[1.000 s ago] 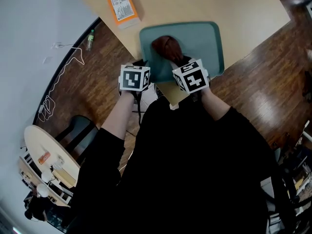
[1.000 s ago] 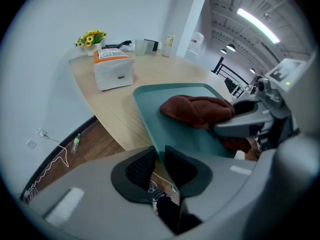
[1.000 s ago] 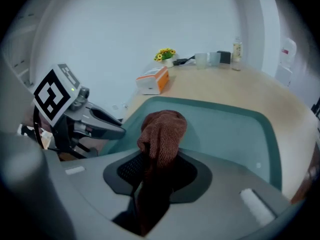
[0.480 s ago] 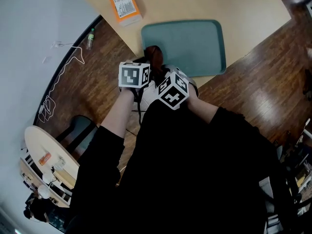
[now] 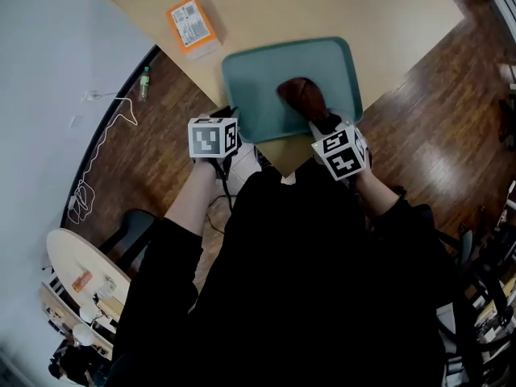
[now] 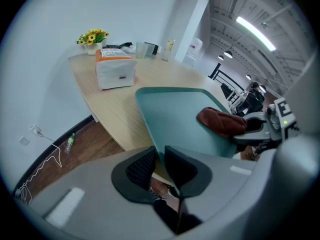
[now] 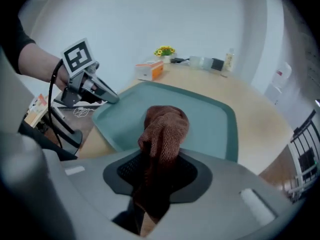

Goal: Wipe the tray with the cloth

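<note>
where the cloth lies: the bunched reddish-brown terry cloth [image 5: 302, 95] rests on the floor of the teal rectangular plastic tray [image 5: 258, 79], right of the tray's middle and toward its near rim.
right gripper: the right gripper [image 7: 159, 165] is clamped on the cloth's near end, its jaws narrow around the wad; the rest of the cloth pokes forward onto the tray.
left gripper: the left gripper [image 6: 159, 155] is pinched tight on the tray's near left rim, which looks like a brace against sliding.
relation for the next stroke: the tray's long axis runs left to right across the person. most of the bare floor lies left of the cloth and toward the tray's far rim, so i judge the stroke should run leftward along that axis.
nearer gripper: the right one is on the cloth; the left is well apart from it, at the tray's corner.
support: the tray lies on the pale wooden tabletop [image 5: 322, 6], its near rim by the tabletop's edge.
bystander: an orange and white cardboard box [image 5: 192, 24] sits beyond the tray's far left corner, apart from it.
hard to make out: in the head view the marker cubes cover both sets of jaws. no view shows how firmly the cloth presses on the tray, or any dirt on the tray.
</note>
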`<state>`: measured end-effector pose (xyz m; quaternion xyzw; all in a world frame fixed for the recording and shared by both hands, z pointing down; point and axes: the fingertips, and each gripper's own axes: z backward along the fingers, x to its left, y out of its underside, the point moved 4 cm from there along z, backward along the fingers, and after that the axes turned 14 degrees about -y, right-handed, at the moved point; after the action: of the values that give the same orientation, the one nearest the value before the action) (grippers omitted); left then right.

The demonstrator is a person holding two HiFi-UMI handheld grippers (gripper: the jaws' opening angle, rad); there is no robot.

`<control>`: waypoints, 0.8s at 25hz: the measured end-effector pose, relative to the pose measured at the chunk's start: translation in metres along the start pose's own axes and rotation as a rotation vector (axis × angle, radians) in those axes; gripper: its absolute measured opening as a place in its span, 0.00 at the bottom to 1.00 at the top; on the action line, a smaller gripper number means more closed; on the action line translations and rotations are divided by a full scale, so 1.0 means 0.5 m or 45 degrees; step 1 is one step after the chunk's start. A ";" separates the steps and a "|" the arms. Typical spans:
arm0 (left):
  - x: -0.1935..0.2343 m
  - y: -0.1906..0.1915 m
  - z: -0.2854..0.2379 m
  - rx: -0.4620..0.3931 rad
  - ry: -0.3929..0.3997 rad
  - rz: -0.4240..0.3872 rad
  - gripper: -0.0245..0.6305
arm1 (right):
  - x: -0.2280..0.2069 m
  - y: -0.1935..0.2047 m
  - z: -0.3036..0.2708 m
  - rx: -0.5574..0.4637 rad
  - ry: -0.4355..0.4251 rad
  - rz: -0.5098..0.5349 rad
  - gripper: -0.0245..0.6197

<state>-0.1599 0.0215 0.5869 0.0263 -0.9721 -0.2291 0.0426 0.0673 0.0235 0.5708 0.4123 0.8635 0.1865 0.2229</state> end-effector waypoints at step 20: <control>-0.006 -0.009 0.011 0.003 0.014 0.049 0.11 | -0.202 -0.295 -0.079 -0.047 -0.012 -0.181 0.22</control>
<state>-0.1571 0.0202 0.5798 0.0090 -0.9724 -0.2270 0.0525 0.0099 -0.1495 0.5525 0.3467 0.8859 0.1843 0.2471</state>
